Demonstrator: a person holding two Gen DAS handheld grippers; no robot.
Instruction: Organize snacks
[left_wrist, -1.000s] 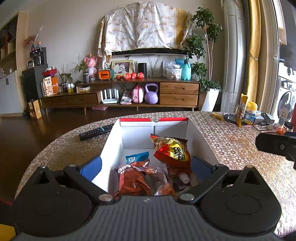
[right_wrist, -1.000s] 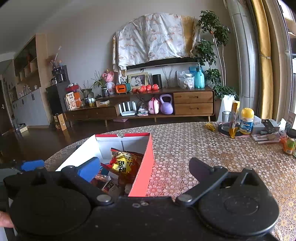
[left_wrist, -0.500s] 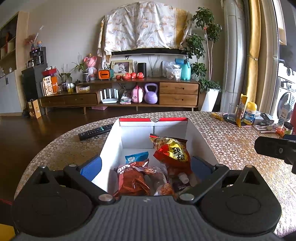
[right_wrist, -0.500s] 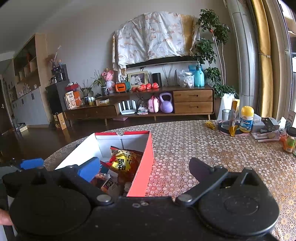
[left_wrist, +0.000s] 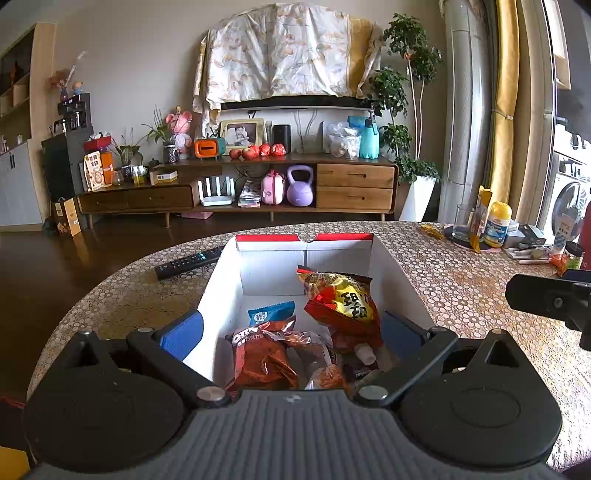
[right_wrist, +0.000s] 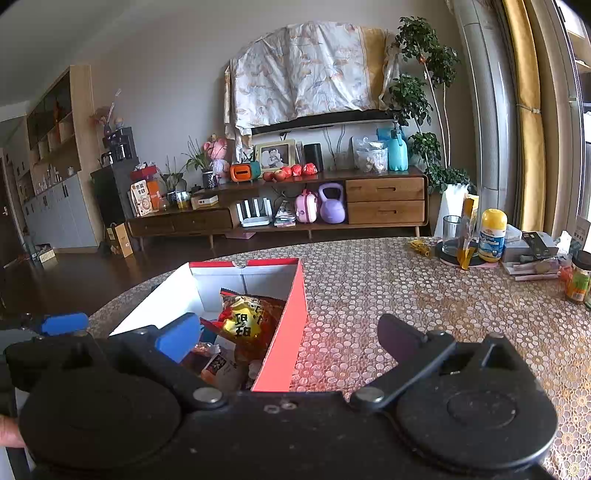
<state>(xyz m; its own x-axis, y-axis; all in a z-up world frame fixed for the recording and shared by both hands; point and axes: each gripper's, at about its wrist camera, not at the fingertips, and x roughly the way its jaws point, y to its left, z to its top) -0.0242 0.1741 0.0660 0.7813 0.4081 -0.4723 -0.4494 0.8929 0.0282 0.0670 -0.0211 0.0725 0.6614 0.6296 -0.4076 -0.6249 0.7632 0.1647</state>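
A red box with a white inside (left_wrist: 391, 269) sits on the patterned table and holds several snack packs: a red and yellow bag (left_wrist: 341, 301), a brown bag (left_wrist: 264, 356) and a small blue pack (left_wrist: 269, 314). My left gripper (left_wrist: 291, 328) is open and empty, its fingers straddling the box's near end. My right gripper (right_wrist: 291, 336) is open and empty over the box's right wall (right_wrist: 290, 332); the red and yellow bag (right_wrist: 247, 321) shows inside. The right gripper's finger (left_wrist: 546, 299) shows at the left view's right edge.
A black remote (left_wrist: 188, 262) lies left of the box. At the table's far right stand a glass (right_wrist: 452, 240), a yellow-capped bottle (right_wrist: 493, 234), a small jar (right_wrist: 578, 282) and papers. A TV cabinet (left_wrist: 240, 188) stands across the room.
Both grippers stay open and empty. The right gripper has drifted slightly, so the box sits a little further left and lower in its view. The left view is almost unchanged.
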